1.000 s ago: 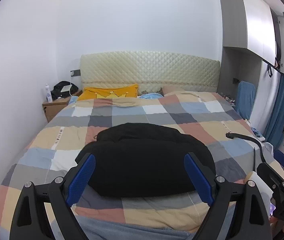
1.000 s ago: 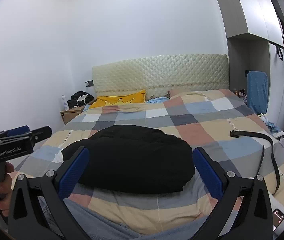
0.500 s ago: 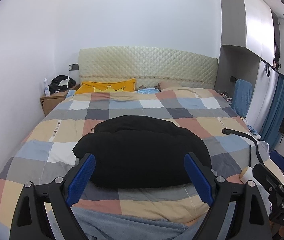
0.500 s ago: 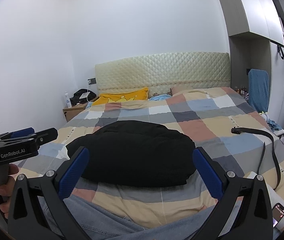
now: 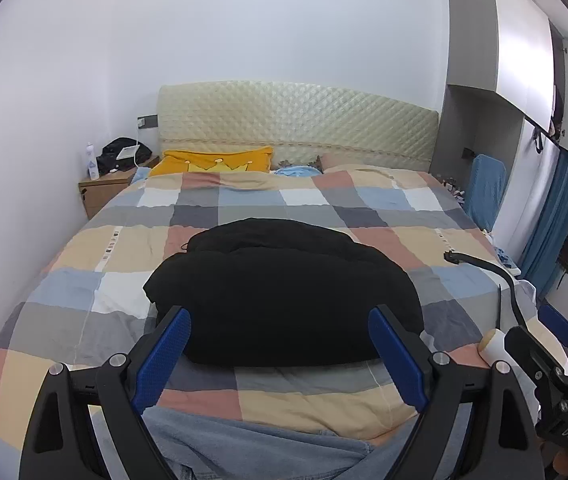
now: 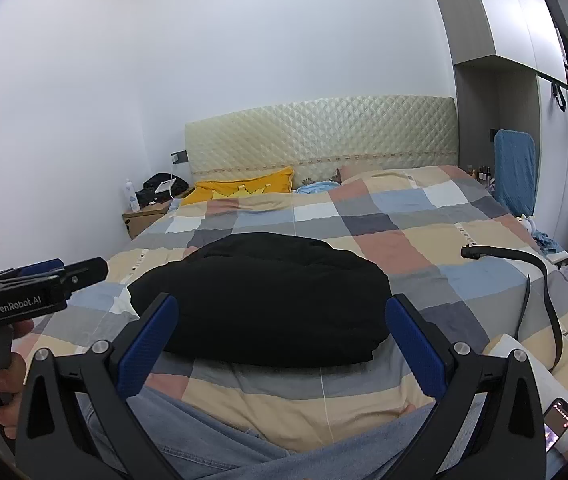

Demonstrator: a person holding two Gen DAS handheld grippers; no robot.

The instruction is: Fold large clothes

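So the bulky black folded garment (image 5: pixel 284 296) is sitting in a puffy bundle mid-bed on the checked patchwork duvet (image 5: pixel 84 272), nearer the foot end. Left claw (image 5: pixel 280 354) and right claw (image 6: pixel 282 344) both hover just short of it, spread wide, holding nothing. A black strap (image 6: pixel 543 280) lies to its right, well apart
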